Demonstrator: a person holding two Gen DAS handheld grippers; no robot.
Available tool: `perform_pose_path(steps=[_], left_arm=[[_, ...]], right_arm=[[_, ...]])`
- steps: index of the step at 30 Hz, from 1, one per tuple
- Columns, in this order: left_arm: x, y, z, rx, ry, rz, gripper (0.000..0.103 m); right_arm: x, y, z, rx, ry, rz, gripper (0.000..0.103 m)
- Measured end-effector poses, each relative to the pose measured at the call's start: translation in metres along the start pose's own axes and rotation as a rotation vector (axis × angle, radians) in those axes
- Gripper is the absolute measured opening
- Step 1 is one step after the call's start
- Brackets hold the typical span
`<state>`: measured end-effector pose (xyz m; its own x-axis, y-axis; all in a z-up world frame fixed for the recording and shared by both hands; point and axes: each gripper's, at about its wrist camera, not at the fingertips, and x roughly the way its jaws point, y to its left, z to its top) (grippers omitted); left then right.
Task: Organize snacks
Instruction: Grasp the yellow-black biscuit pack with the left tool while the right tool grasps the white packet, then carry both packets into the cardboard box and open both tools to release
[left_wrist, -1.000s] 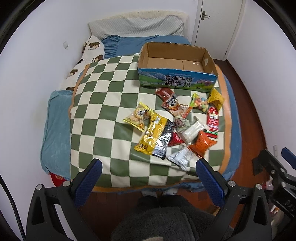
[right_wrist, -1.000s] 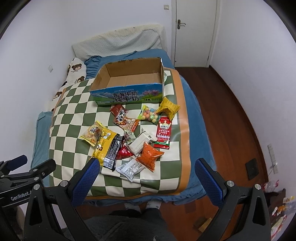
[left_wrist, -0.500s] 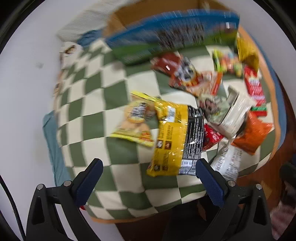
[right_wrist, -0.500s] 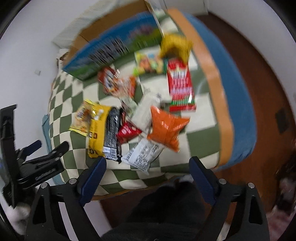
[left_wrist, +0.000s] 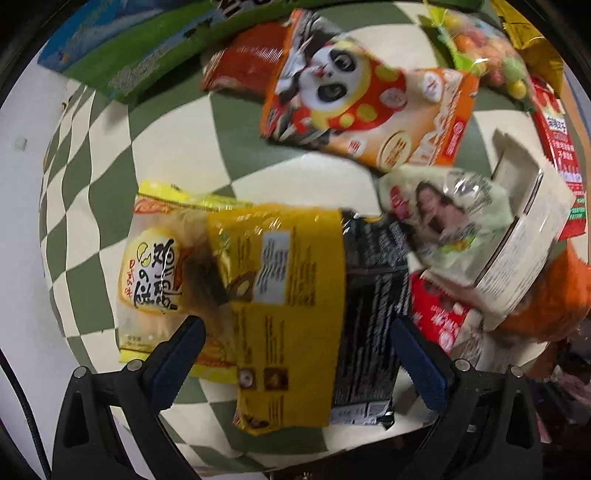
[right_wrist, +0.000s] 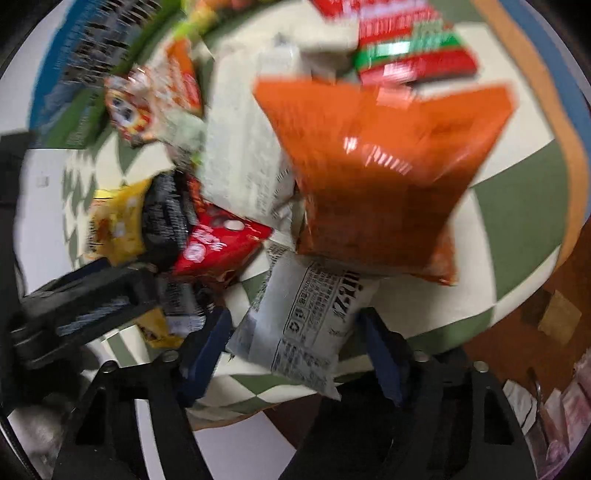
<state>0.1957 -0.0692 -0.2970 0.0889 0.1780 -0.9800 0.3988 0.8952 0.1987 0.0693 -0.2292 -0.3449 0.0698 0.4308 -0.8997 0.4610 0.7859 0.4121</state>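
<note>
Snack packets lie in a heap on a green and cream checked blanket (left_wrist: 177, 147). My left gripper (left_wrist: 295, 354) points down, open wide, straddling a yellow and black packet (left_wrist: 288, 314) without pressing it. A yellow see-through bag (left_wrist: 155, 273) lies under its left finger. In the blurred right wrist view my right gripper (right_wrist: 295, 347) has its jaws closing around a white packet with black print (right_wrist: 310, 325); the pads stand at its edges and no squeeze shows. An orange bag (right_wrist: 376, 177) lies just beyond it.
The cardboard box with blue and green print (left_wrist: 129, 55) stands at the far side. A panda packet (left_wrist: 362, 110), a white carton (left_wrist: 528, 236), a candy bag (left_wrist: 480, 55) and a red packet (right_wrist: 218, 243) crowd the heap. Wooden floor (right_wrist: 535, 332) lies past the bed edge.
Both grippers have dropped from high above the bed down onto the snack heap and tilted downward. The right gripper's jaws have narrowed around the white packet.
</note>
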Motion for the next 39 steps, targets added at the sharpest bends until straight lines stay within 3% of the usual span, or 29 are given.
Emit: perform_pose_path(steps=[5, 11, 14, 18, 26, 31, 35, 39], left_arm=[[-0.003, -0.007, -0.001, 0.032, -0.033, -0.004, 0.091], [-0.003, -0.032, -0.007, 0.107, -0.058, 0.011, 0.100], [0.003, -0.026, -0.003, 0.082, -0.041, -0.030, 0.098], [-0.001, -0.022, -0.015, 0.035, -0.053, -0.111, 0.081], [0.008, -0.011, -0.051, -0.044, -0.015, -0.160, 0.081], [0.015, -0.020, -0.031, -0.050, 0.002, -0.188, 0.085], [0.022, -0.052, 0.000, -0.005, 0.007, -0.147, 0.089], [0.022, -0.072, 0.007, 0.009, -0.025, -0.123, 0.087]], right_arm=[[0.020, 0.000, -0.001, -0.003, -0.003, -0.016, 0.064], [0.026, 0.008, -0.006, -0.052, 0.017, -0.056, 0.062], [0.033, 0.014, -0.005, -0.056, 0.033, -0.067, 0.062], [0.038, 0.020, -0.007, -0.086, 0.040, -0.078, 0.061], [0.048, 0.037, -0.019, -0.114, 0.055, -0.087, 0.059], [0.056, 0.042, -0.019, -0.122, 0.059, -0.084, 0.059], [0.068, 0.052, -0.014, -0.116, 0.059, -0.083, 0.059], [0.071, 0.055, -0.023, -0.131, 0.055, -0.091, 0.059]])
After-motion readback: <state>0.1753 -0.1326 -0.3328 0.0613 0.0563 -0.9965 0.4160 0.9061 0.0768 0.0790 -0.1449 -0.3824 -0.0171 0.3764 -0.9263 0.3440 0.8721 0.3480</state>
